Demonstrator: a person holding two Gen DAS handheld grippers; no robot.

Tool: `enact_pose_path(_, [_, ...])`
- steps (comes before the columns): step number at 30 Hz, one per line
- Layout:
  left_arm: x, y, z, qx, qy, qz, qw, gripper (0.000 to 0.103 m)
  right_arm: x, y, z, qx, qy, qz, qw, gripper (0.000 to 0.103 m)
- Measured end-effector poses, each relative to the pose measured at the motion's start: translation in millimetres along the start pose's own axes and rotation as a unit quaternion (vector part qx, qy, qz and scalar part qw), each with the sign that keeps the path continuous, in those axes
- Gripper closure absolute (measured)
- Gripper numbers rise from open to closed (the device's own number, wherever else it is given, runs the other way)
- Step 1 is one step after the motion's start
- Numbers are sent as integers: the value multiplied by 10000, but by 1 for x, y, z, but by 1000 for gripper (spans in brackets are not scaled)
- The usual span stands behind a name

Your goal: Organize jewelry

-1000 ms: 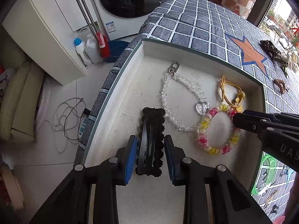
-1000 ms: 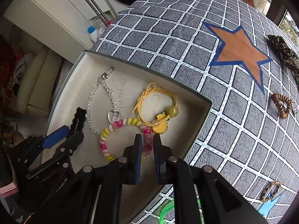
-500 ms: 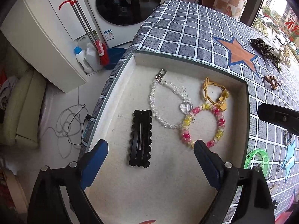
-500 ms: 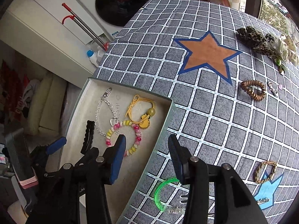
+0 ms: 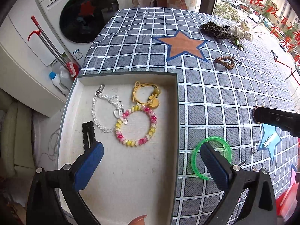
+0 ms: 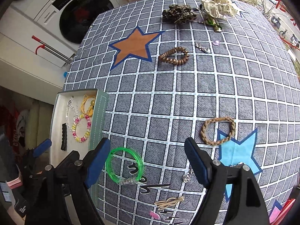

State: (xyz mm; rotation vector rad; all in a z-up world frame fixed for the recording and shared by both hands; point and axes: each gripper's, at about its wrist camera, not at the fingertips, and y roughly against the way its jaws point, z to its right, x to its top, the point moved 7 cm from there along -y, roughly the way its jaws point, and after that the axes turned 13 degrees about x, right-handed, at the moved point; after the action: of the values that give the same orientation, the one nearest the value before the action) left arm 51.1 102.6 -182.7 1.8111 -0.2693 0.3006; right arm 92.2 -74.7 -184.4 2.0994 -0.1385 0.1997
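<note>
A grey-green box [image 5: 177, 112] at the table's left edge holds a black hair clip [image 5: 87, 134], a clear bead chain [image 5: 101, 110], a pink-yellow bracelet [image 5: 136, 125] and a yellow cord tie [image 5: 148, 95]. My left gripper [image 5: 151, 161] is open and empty above the box's near right wall. My right gripper [image 6: 147, 161] is open and empty above the tablecloth, right of the box [image 6: 98, 116]. A green bangle [image 6: 124, 166] lies by its left finger and also shows in the left wrist view [image 5: 211, 157]. A braided tan ring [image 6: 218, 131] lies ahead right.
On the checked cloth lie a brown coil tie [image 6: 174, 56], a leopard scrunchie [image 6: 179, 15], a white scrunchie [image 6: 219, 7], small charms [image 6: 202, 47] and a tan clip [image 6: 169, 202]. A washing machine [image 5: 84, 16] stands beyond the table's left edge.
Both grippers opened, letting go of the black clip and the pink-yellow bracelet in the box. Both pulled back and swung right, the right one out over the tablecloth.
</note>
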Motion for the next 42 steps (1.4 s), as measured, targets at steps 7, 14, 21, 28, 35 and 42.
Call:
enact_pose_path(7, [-1, 10, 53, -220, -567, 68, 9981, 0, -15, 29, 57, -317, -486, 71, 9983, 20])
enact_pose_path(14, [-12, 10, 91, -493, -743, -193, 9958, 0, -26, 42, 105, -621, -836, 60, 9945, 20])
enact_pose_path(21, [-20, 6, 116, -441, -764, -382, 9954, 0, -23, 44, 126, -779, -817, 16, 9936, 20])
enact_pose_path(28, [-22, -1, 132, -330, -740, -483, 9955, 0, -13, 34, 133, -881, -532, -108, 9946, 20])
enact_pose_path(35, [-24, -12, 136, -238, -518, -705, 9959, 18, -4, 24, 139, -948, -317, -208, 9948, 20])
enact_pose_path(42, [-27, -21, 139, -197, -441, -845, 9953, 29, 6, 8, 141, -1031, -97, -321, 9941, 20])
